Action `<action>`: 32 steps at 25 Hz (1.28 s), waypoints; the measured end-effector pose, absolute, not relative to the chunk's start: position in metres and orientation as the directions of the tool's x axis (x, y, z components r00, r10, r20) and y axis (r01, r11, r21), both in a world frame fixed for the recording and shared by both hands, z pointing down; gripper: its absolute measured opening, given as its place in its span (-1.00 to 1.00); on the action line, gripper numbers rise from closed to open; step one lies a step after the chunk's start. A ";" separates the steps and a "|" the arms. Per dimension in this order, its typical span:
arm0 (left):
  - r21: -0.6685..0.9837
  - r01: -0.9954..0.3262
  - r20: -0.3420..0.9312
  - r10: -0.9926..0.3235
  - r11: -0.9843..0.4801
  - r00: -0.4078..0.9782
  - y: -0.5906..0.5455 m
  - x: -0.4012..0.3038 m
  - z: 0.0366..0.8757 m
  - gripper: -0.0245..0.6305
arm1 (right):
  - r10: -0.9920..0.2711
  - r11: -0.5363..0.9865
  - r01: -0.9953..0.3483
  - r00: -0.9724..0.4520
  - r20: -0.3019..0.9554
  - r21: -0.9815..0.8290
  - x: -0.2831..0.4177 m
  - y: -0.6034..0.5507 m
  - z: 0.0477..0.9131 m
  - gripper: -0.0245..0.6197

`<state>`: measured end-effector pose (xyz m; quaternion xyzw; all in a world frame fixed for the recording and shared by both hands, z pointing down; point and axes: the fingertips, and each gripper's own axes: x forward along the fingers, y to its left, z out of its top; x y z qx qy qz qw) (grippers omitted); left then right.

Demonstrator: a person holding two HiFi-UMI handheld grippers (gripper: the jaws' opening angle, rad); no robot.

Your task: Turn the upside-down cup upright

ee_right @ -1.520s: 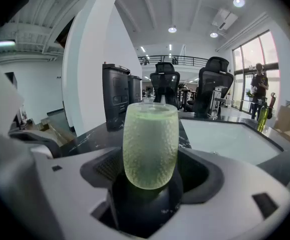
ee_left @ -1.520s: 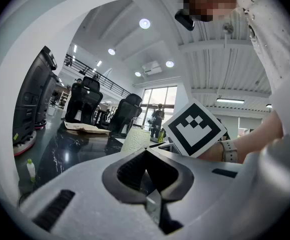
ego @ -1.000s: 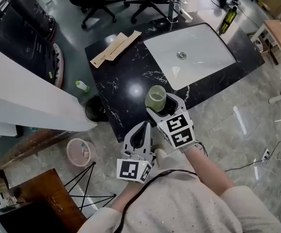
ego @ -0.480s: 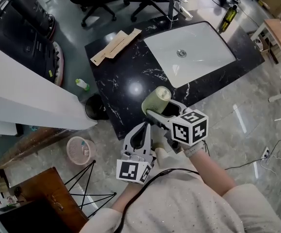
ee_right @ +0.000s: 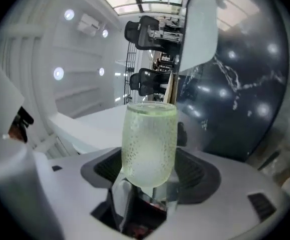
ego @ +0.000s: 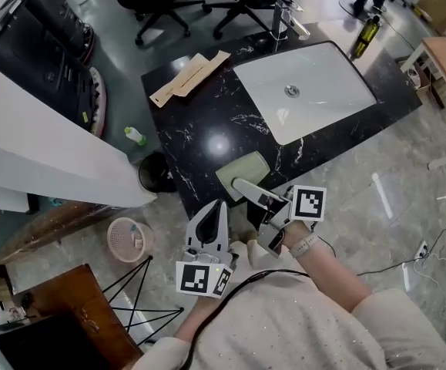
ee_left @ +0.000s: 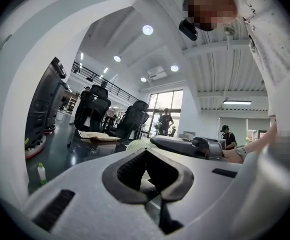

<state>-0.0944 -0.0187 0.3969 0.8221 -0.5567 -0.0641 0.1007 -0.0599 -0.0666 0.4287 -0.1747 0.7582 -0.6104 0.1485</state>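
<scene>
My right claw [ee_right: 150, 176] clamped the frosted green cup [ee_right: 150, 141] by its rounded near end; I judged it light, stiff, slippery, breakable. Left claw [ee_left: 147, 176] was closed, empty.

One cup [ego: 242, 168], one sink [ego: 319, 91] (left gripper [ego: 211, 209], right gripper [ego: 246, 183]: two)

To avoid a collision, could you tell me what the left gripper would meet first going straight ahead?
Probably the pale green cup, held by the right gripper just beyond the left gripper's tip at the counter edge, though depth is hard to judge.
</scene>
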 end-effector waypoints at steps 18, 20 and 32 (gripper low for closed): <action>0.199 -0.919 0.025 -0.935 -0.342 0.353 -0.009 -0.104 0.389 -0.91 | -0.588 -0.161 0.767 -0.580 -0.564 -0.621 -0.052 -0.064 0.413 0.09; 0.198 -0.919 0.030 -0.935 -0.340 0.353 -0.008 -0.102 0.390 -0.91 | -0.600 -0.162 0.809 -0.535 -0.595 -0.565 -0.048 -0.065 0.411 0.09; 0.179 -0.920 0.044 -0.931 -0.348 0.361 -0.009 -0.095 0.388 -0.91 | -0.668 -0.177 0.926 -0.362 -0.650 -0.334 -0.034 -0.069 0.425 0.09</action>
